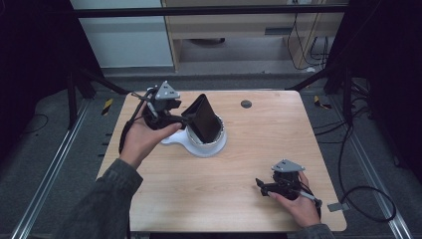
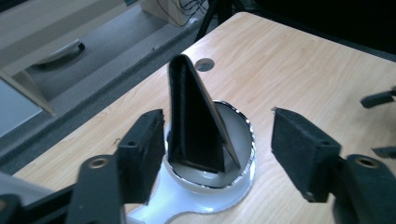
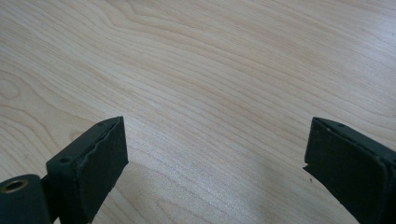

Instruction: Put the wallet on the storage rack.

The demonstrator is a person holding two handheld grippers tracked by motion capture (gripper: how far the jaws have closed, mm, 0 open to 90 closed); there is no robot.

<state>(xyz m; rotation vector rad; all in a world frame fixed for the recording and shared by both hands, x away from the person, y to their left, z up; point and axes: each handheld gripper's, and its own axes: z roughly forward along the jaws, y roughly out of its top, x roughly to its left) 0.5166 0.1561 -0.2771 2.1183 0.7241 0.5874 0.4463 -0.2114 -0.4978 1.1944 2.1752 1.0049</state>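
L gripper point(image 2: 217, 154) has open jaws w/ a black wallet point(image 2: 196, 121) between, pads not touching; it stands tilted in a white bowl point(image 2: 243, 140). R gripper point(image 3: 215, 163), near right, jaws open over bare tabletop point(image 3: 210, 70).

The table point(image 1: 259, 149) is light wood with wavy grain lines, smooth and a bit shiny where light falls on it. At about 11 o'clock on it sits a white bowl point(image 2: 243, 140), smooth and glossy, with a shiny silver metal-looking rim. Its white base point(image 2: 173, 205) looks like smooth plastic. Standing in the bowl is a black wallet point(image 2: 196, 126), matt and soft-looking, like leather. The left gripper point(image 2: 219, 149) has black pads point(image 2: 142, 149) that look rough and dull, like foam or rubber. The right gripper point(image 3: 215, 163) has the same dull black pads point(image 3: 100, 163), with rough edges. The sleeve point(image 1: 107, 194) is soft cloth.
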